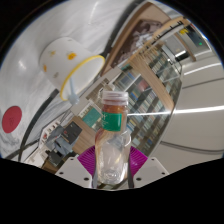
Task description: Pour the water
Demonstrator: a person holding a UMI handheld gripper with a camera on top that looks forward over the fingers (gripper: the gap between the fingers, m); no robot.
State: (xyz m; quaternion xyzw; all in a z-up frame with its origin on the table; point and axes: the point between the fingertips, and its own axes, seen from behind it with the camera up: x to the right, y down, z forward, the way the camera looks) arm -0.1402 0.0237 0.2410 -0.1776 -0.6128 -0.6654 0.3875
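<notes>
Hand-held gripper [112, 160] clamped on a clear plastic bottle [112, 140], which stands between the two magenta pads [88, 159] with both inner faces pressed against its lower body. The bottle's long axis runs straight ahead along the fingers, so that its neck and pale cap [117, 97] point away from the camera; a green label [113, 122] bands it just below the neck. The cap appears to be still in place, although this is a judgement from a small detail. Beyond and to the left of the bottle lies a white cup with yellow dots [67, 62], its body turned partly sideways in this strongly tilted view, well apart from the bottle's mouth; it is the likely receiver for the water, though that cannot be confirmed. A red disc [11, 119] shows at far left. The surroundings, including the striped structure [150, 85] behind the bottle, are too distorted to identify. The coming move depends on carrying the bottle's mouth leftward and farther out, toward the cup, before tipping its long axis.
</notes>
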